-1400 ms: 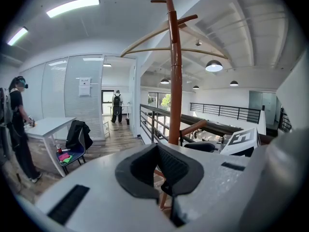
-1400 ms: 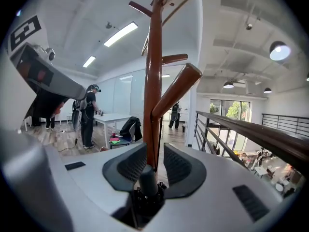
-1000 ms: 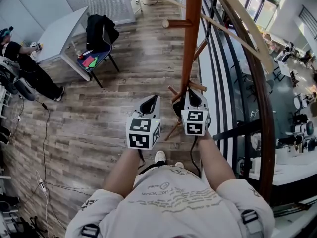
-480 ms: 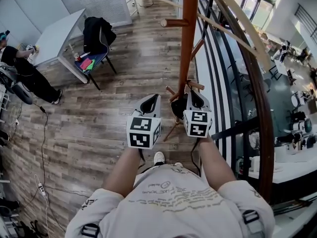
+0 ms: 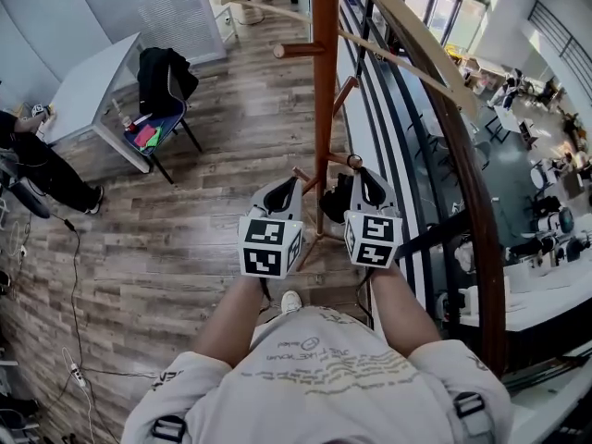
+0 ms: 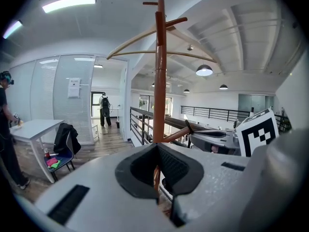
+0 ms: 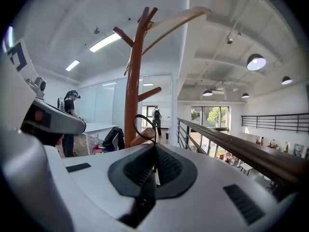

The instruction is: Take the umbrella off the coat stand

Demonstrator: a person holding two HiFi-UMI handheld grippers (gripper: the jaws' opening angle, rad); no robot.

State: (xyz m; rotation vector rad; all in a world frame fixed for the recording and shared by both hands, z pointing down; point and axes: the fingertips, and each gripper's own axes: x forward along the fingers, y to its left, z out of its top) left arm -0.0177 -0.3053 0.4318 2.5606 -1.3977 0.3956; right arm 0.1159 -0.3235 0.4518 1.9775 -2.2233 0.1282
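Note:
The brown wooden coat stand (image 5: 324,109) rises just ahead of both grippers. A folded black umbrella (image 5: 337,197) hangs beside its pole from a thin black strap loop (image 7: 138,122). The loop is round a short peg (image 7: 145,137). My right gripper (image 5: 361,172) is to the right of the pole, level with that peg and shut on the strap; in the right gripper view (image 7: 155,146) the loop rises straight out of the closed jaws. My left gripper (image 5: 285,185) is left of the pole, shut, with nothing held (image 6: 156,146).
A dark railing with a curved wooden handrail (image 5: 462,155) runs close on the right, with a drop behind it. Wooden hangers (image 6: 145,37) sit high on the stand. A chair with a black jacket (image 5: 162,91), a white table (image 5: 88,86) and a person (image 5: 37,155) are at left.
My right gripper has risen with the strap, pulling the loop up along the peg. The left gripper has crept a little toward the stand. The head view has shifted, so the pole shows further left.

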